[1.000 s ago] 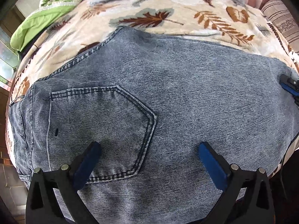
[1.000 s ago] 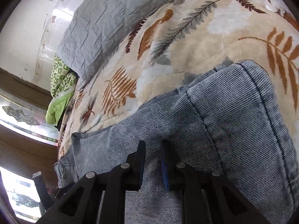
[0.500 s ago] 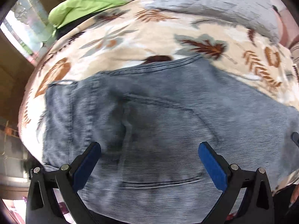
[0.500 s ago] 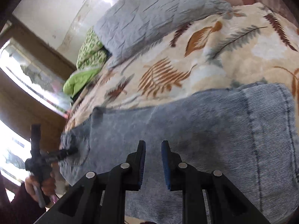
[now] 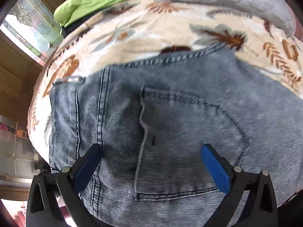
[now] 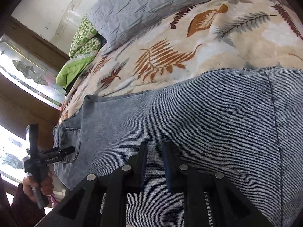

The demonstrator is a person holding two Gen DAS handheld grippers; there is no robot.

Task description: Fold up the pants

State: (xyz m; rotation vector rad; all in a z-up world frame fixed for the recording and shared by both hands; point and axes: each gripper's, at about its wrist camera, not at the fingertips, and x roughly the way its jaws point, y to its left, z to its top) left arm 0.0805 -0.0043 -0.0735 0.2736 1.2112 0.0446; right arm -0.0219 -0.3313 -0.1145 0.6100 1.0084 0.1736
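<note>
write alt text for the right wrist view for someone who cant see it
Folded blue jeans lie on a leaf-print blanket, with the right gripper above them, jaws nearly shut and empty. At far left a hand holds the left gripper over the waist end; a grey pillow lies behind.

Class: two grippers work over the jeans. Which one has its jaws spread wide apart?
The left gripper: its blue pads stand far apart above the jeans back pocket. The right gripper has its jaws nearly together.

— Any writing you can read from here?
— Only small white lettering on the left hand-held gripper (image 6: pixel 56 154), along its side arm. Looks like "GenRobot.AI", hardly legible.
</note>
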